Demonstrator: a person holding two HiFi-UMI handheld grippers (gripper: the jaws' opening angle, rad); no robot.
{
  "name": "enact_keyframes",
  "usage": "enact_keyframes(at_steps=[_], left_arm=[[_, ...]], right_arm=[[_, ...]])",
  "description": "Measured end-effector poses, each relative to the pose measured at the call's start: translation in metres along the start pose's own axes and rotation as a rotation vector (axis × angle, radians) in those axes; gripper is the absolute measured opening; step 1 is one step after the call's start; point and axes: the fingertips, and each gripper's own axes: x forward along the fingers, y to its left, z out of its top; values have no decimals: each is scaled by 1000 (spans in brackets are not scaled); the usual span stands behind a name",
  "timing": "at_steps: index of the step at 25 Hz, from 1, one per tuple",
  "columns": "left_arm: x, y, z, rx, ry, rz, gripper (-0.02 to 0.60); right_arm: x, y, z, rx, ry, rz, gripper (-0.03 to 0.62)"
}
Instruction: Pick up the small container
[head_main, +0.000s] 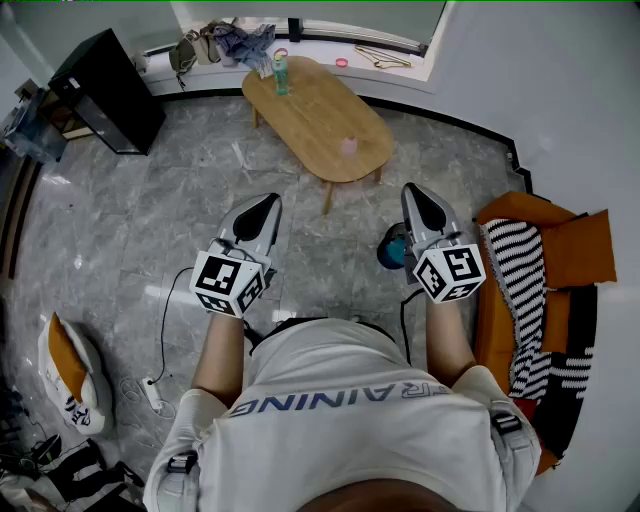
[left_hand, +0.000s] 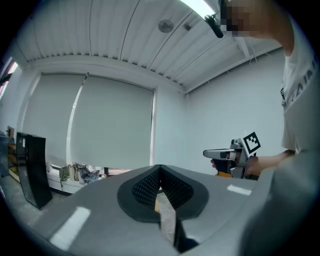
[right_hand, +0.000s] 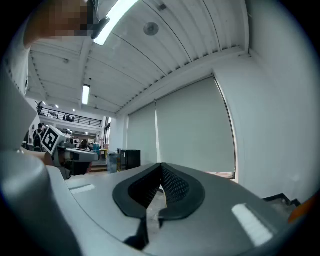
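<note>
A small pink container (head_main: 348, 146) stands on the right part of an oval wooden table (head_main: 310, 115), well ahead of both grippers. My left gripper (head_main: 262, 207) is held in front of the person's body, pointing towards the table, its jaws shut with nothing between them (left_hand: 160, 168). My right gripper (head_main: 418, 194) is held level beside it, also shut and empty (right_hand: 161, 165). Both gripper views point up at walls, blinds and ceiling, so the container is hidden in them. Each gripper view shows the other gripper to its side (left_hand: 222, 153) (right_hand: 75, 155).
A green bottle (head_main: 281, 73) stands at the table's far end. A black cabinet (head_main: 105, 90) is at the back left. An orange seat with a striped cloth (head_main: 530, 290) lies to the right, a blue object (head_main: 391, 250) on the floor by it. A cable and power strip (head_main: 152, 388) lie on the left.
</note>
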Motion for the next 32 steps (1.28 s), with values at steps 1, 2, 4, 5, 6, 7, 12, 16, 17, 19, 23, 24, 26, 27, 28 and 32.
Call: enact_keyframes(at_steps=[1,2,4,5,6,7,12,16,17,19,23,24,26,27,28,32], left_arm=[[-1,1,0,0,1,-4,2],[-2,3,-1,0,2,-8,2],[-4,4,-2,0,4,-13,2],[-4,5,-2,0,5,-15,2],[-5,5,-3,-1,6,-17,2],[-5,5,-4,-2,7,-19,2],[-9,6,-7,-8,9,-27,2],[-17,10,-10,-11,16,-33,2],[-18,11,-10,-11,18,-35,2],[-21,15,-11,-12,20,-39,2],[-29,25,-14,-21,25,-55,2],[-32,29,-15,-24,27,-59,2],[-39,38,-19,-33,31,-67,2],[-42,41,-22,-39,33,-73,2],[-46,44,-25,-44,36,-80,2],[-58,56,-39,-52,50,-102,2]], right_arm=[[0,2,-1,2,-1,-4,14],[1,4,-1,4,-2,-7,14],[1,7,-3,5,-1,-11,14],[1,8,-4,6,2,-11,14],[1,9,-5,7,5,-13,14],[1,10,-6,9,7,-15,14],[-1,14,-9,8,13,-23,14],[0,22,-12,9,21,-29,14],[1,24,-13,13,23,-31,14],[3,26,-14,31,20,-40,14],[6,33,-16,55,15,-72,14],[7,37,-17,54,19,-79,14],[8,48,-22,53,32,-90,14],[8,54,-26,53,41,-96,14],[8,59,-29,54,50,-103,14],[8,77,-45,55,86,-125,14]])
